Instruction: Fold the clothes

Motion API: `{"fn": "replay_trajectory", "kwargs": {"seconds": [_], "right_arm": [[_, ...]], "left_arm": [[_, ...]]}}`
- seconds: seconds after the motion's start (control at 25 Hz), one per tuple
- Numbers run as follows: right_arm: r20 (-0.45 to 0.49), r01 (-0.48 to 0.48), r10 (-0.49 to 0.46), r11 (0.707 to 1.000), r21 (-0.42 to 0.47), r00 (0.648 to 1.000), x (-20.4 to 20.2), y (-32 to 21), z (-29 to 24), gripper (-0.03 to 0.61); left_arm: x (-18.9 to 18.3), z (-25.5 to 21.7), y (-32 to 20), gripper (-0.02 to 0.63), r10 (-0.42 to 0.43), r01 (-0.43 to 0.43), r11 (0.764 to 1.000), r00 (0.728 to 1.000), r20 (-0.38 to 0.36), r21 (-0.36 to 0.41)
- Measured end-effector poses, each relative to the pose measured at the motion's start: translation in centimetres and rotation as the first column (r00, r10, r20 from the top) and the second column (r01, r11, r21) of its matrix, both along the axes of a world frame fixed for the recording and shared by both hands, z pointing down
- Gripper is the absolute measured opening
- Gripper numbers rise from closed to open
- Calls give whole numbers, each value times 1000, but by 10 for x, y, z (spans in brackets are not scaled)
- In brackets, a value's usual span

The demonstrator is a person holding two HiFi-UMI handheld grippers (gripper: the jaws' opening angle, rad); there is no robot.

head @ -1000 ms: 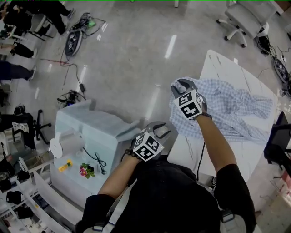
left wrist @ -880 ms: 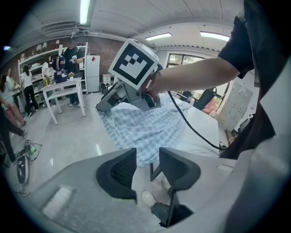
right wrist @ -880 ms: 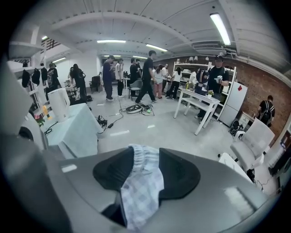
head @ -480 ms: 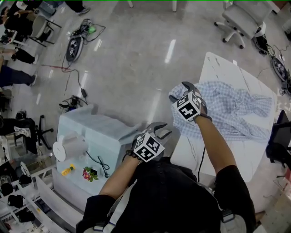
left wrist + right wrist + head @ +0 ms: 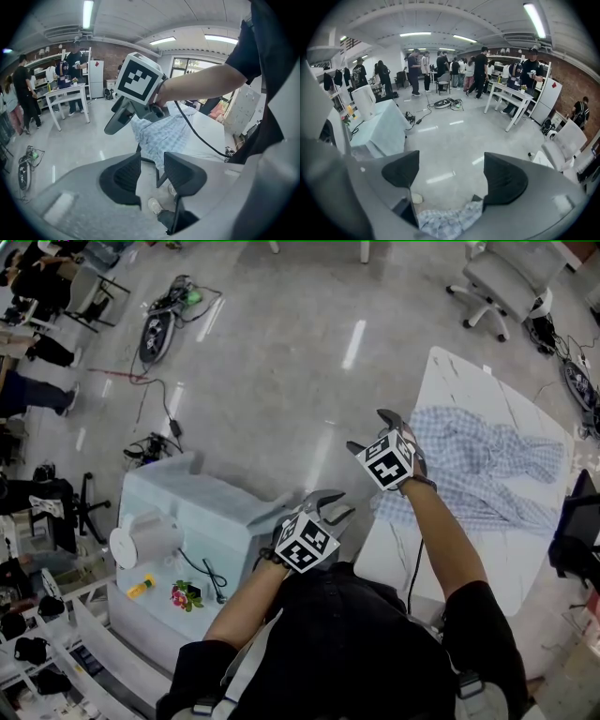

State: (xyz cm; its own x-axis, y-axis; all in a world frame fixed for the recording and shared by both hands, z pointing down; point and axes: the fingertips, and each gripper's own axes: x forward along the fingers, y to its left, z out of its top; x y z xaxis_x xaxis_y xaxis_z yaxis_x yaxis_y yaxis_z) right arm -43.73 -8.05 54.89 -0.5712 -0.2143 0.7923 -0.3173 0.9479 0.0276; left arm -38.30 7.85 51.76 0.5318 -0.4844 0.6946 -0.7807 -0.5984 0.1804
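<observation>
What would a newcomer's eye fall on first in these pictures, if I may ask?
The blue checked shirt sprawled crumpled over the white table at the right of the head view stands out first. Next comes the right gripper at the shirt's left edge; its jaws have just been opening wide, with no cloth pinched between them. The left gripper hangs open and empty beside the table.

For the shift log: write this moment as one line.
right tool: jaws just opened wide, nothing gripped | checked shirt: lying on white table, edge under right tool | left tool: jaws apart, empty, beside table
</observation>
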Motion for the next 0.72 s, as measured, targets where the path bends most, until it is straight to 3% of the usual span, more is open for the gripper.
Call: {"fn": "replay_trajectory", "kwargs": {"seconds": [0.2,0.36,0.52,0.72], "right_arm": [[9,-69,68,997,19,998,12,4,-11,410],[-7,-167,168,985,33,986,57,2,-14,393],[-1,-303,303,952,49,953,126,-2,-25,374],[15,-441,441,895,66,898,190,9,-37,362]], "left_arm": [[-1,-5,-4,161,42,-42,999,999,-4,26],[22,-8,-17,161,133,-132,990,991,-5,57],[59,-11,-23,161,220,-219,973,975,-1,75],[82,-14,-36,161,255,-257,961,966,32,104]]}}
